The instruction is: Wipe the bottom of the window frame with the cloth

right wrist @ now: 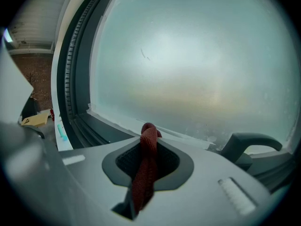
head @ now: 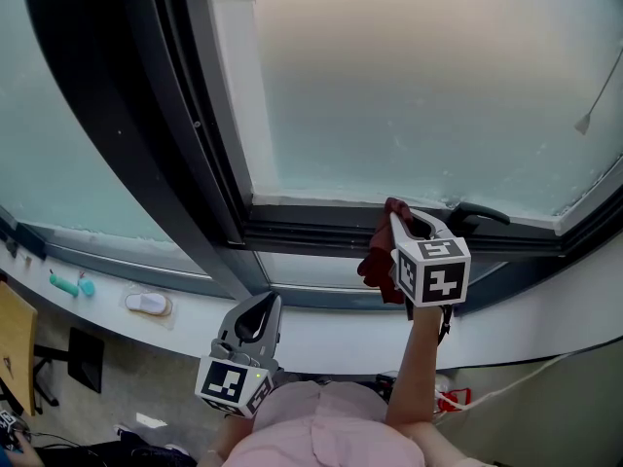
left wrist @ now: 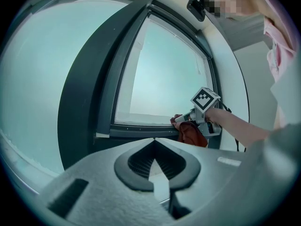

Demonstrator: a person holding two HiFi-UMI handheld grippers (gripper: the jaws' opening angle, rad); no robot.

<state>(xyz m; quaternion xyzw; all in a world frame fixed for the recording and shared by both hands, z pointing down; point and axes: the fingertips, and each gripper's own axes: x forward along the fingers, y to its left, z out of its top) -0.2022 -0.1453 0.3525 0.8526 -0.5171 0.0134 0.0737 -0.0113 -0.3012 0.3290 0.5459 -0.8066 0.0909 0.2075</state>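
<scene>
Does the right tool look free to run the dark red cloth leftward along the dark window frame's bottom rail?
Likely yes: the right tool, shut on the dark red cloth, is at the dark bottom rail, which looks bare to its left; the black handle lies on its right.

Cloth (head: 375, 263) half hidden behind right gripper (head: 409, 224) and its marker cube. In the right gripper view its lower end drops out of sight beneath the fingers (right wrist: 202, 182). Can't tell if the cloth touches the window frame (head: 321, 224). Window handle (head: 479, 214): base covered by the gripper. Hand on the right gripper hidden behind the cube. Cord (head: 602, 90) cut off at right edge. Teal bits (head: 70, 284) and white oval thing (head: 148, 304) on sill (head: 321, 339): too small to identify. Frosted glass (head: 409, 86): nothing readable through it.
</scene>
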